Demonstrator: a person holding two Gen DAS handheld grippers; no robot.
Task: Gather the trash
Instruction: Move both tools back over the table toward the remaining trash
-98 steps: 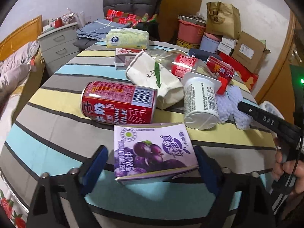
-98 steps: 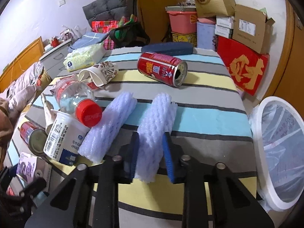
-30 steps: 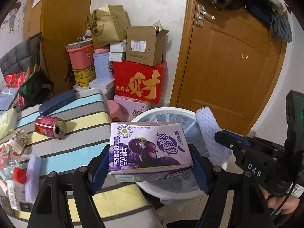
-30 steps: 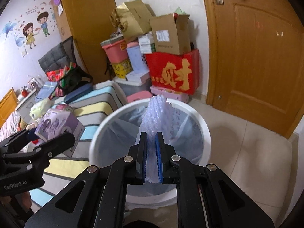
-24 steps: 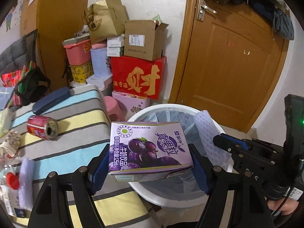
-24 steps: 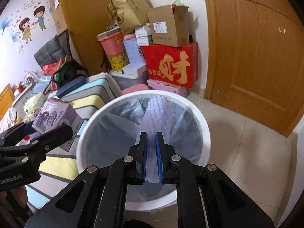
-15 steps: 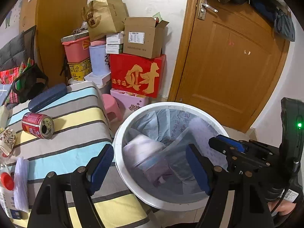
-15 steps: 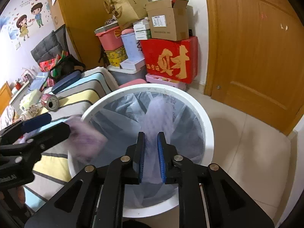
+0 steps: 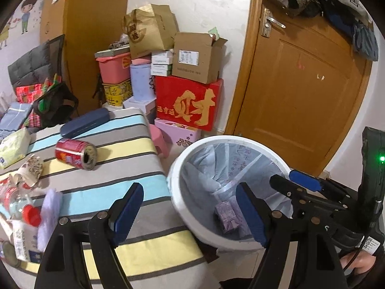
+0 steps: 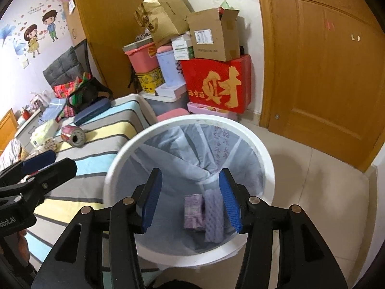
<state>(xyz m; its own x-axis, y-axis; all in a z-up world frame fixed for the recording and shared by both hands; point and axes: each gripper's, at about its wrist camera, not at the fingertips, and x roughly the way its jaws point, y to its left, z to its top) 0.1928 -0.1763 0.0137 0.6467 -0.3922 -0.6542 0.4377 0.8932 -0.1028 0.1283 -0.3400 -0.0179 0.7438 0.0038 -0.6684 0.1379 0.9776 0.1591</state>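
Observation:
A white trash bin [image 9: 176, 173] [image 10: 113, 168] with a clear liner stands on the floor beside the striped table [image 9: 134, 149]. The purple milk carton [image 9: 227, 216] [image 10: 192, 208] and the white foam sleeve [image 10: 214, 216] lie at the bin's bottom. My left gripper [image 9: 190, 213] is open and empty over the table edge and the bin's rim. My right gripper [image 10: 191, 198] is open and empty above the bin. On the table lie a red can [image 9: 75, 153] [image 10: 73, 136], another foam sleeve [image 9: 49, 216], a red-capped bottle [image 9: 21, 208] and a yogurt cup [image 9: 22, 243].
A blue case [image 9: 84, 122], a tissue pack [image 9: 13, 148] and a crumpled paper cup [image 9: 30, 171] also lie on the table. Stacked boxes [image 9: 187, 103] stand against the wall behind the bin. A wooden door [image 9: 300, 91] is at the right. A pink stool [image 9: 160, 139] stands between table and bin.
Both grippers opened over the bin. The purple carton dropped from the left gripper and the foam sleeve from the right; both now lie at the bin's bottom.

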